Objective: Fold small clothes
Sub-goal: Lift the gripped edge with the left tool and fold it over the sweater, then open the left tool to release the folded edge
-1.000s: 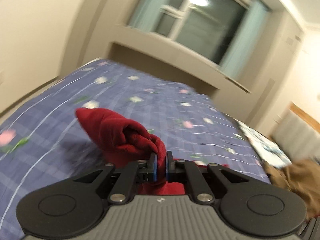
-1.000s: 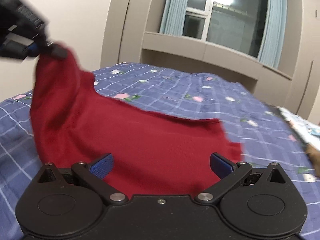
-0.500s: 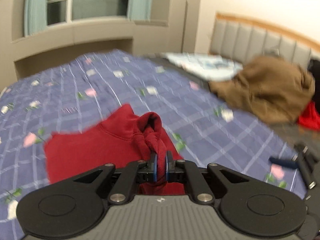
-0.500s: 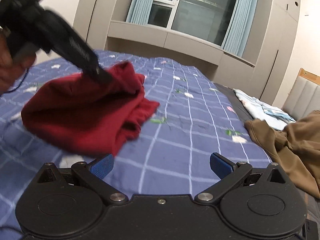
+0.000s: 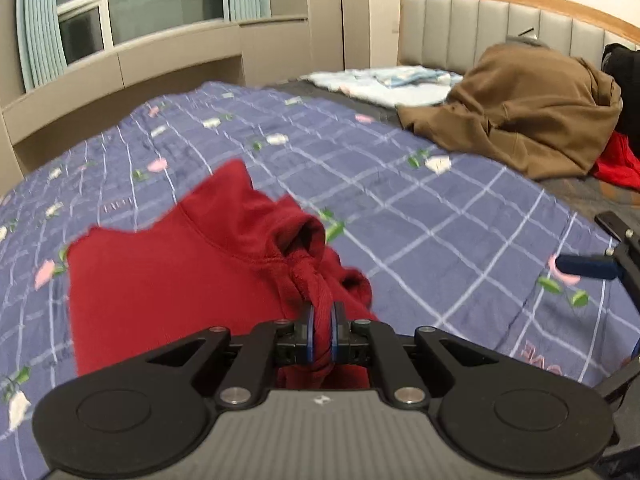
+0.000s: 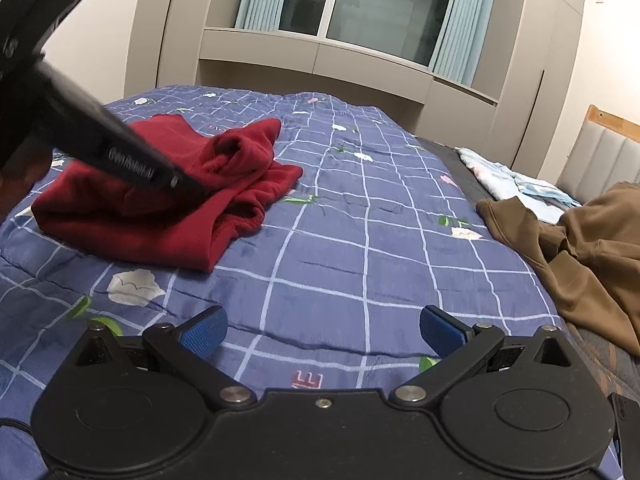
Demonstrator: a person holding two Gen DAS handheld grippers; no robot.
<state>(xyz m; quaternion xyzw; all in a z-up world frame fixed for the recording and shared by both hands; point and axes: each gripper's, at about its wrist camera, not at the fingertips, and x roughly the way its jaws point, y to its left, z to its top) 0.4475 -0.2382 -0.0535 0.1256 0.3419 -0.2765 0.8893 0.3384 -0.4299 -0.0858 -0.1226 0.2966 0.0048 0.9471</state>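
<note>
A small dark red garment (image 6: 168,204) lies doubled over on the blue checked bedspread (image 6: 360,260), at the left of the right wrist view. My left gripper (image 5: 322,326) is shut on a bunched fold of this red garment (image 5: 168,280), with cloth pinched between its blue pads. The left gripper (image 6: 200,192) also shows in the right wrist view, pressing into the red cloth. My right gripper (image 6: 320,330) stands open over bare bedspread, well to the right of the garment, with nothing between its fingers. One blue fingertip of it shows at the right edge of the left wrist view.
A brown hooded garment (image 5: 520,120) lies heaped by the padded headboard (image 5: 480,28). A light blue folded cloth (image 5: 384,84) sits beyond it, and a bright red cloth (image 5: 616,164) at the far right. Window and cabinets stand behind the bed.
The left gripper carried the lifted red garment across and down, so it now lies folded over on the bed. The right gripper drew away to the right and stays open.
</note>
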